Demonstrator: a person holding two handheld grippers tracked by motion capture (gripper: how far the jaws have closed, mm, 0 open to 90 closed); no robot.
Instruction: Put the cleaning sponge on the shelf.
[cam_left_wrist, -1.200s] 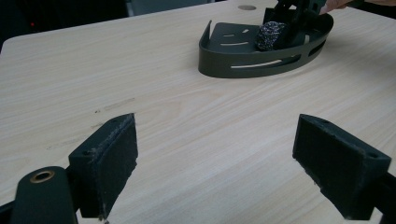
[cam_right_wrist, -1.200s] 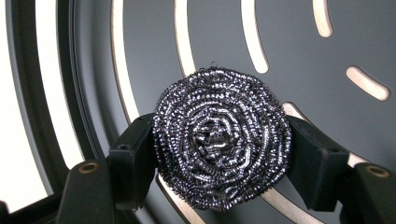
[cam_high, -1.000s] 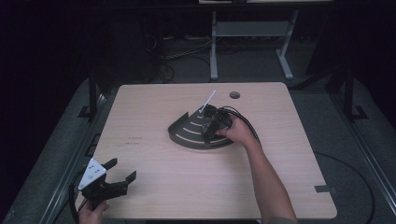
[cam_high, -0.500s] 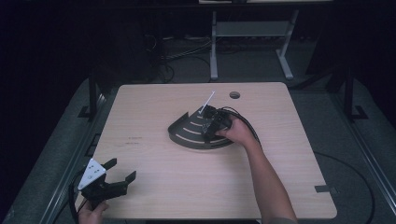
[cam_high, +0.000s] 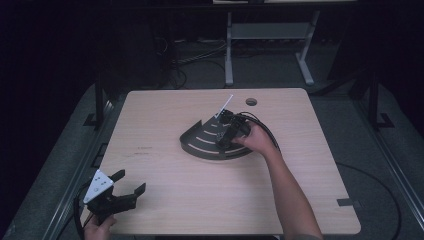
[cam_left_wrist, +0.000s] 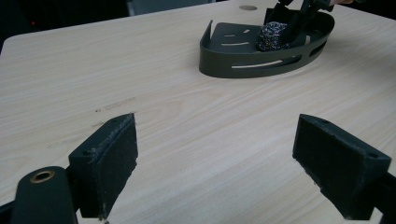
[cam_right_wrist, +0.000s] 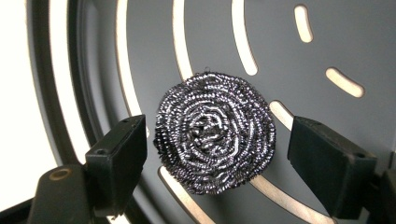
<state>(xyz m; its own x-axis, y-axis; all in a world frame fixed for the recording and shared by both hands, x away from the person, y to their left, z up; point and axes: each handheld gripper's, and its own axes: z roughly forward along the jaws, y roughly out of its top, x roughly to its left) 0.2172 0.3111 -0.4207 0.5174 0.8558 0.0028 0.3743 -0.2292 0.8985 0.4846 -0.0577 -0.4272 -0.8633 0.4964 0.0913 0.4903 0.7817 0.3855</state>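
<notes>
Right gripper (cam_right_wrist: 215, 154) points down into the dark slotted tray (cam_high: 197, 142), forearm stretched across the table (cam_high: 165, 200). Its jaws have just been opening and stand clear of the steel-wool scourer (cam_right_wrist: 215, 137), which lies on the tray floor between them. Left gripper (cam_high: 125, 187) rests well short of the tray, jaws spread, empty.

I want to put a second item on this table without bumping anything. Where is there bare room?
The table is bare across its left half, between the left gripper and the dark slotted tray, and along the near edge. It is crowded at the tray, where the right gripper stands open around the steel scourer.
</notes>
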